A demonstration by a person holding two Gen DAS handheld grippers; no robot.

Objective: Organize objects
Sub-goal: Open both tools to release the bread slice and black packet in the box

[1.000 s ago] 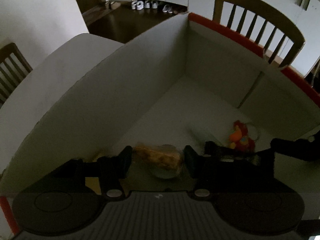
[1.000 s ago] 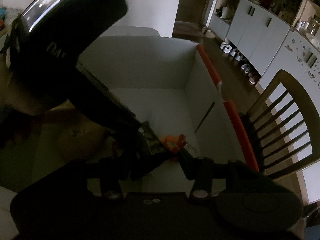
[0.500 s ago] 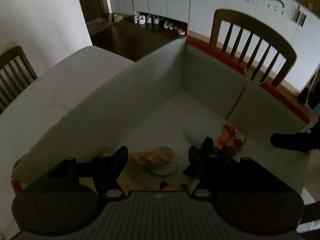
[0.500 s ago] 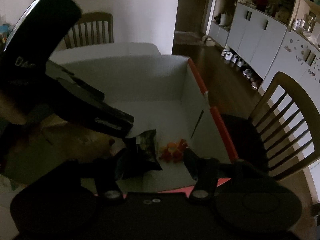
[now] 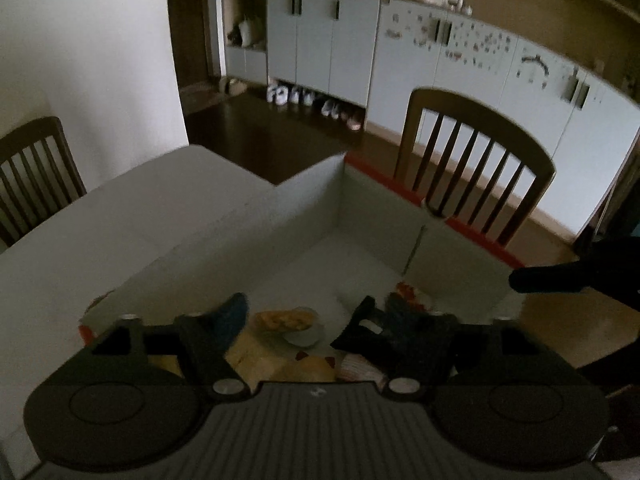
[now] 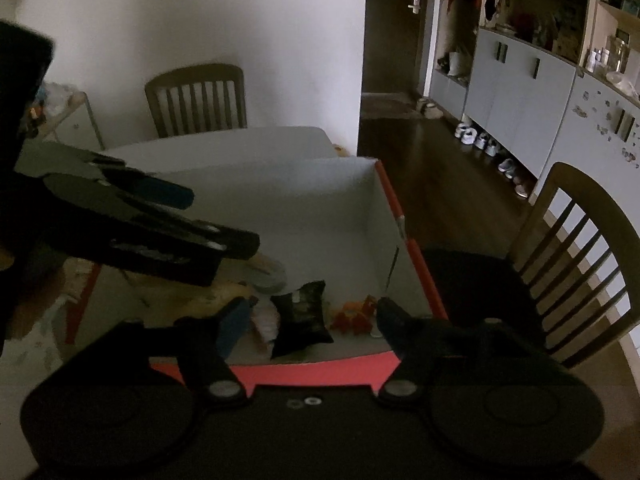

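Box [image 6: 320, 200] sits between two wooden chairs [image 6: 576, 264].

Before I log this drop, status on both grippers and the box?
Left gripper open, jaws just widening, empty. Right gripper the same. Dark packet, orange toy, pastry bowl lying in the white box. Nothing in the way.

Black packet [image 6: 301, 317], orange toy [image 6: 354, 316], lying in box [image 6: 312, 208]
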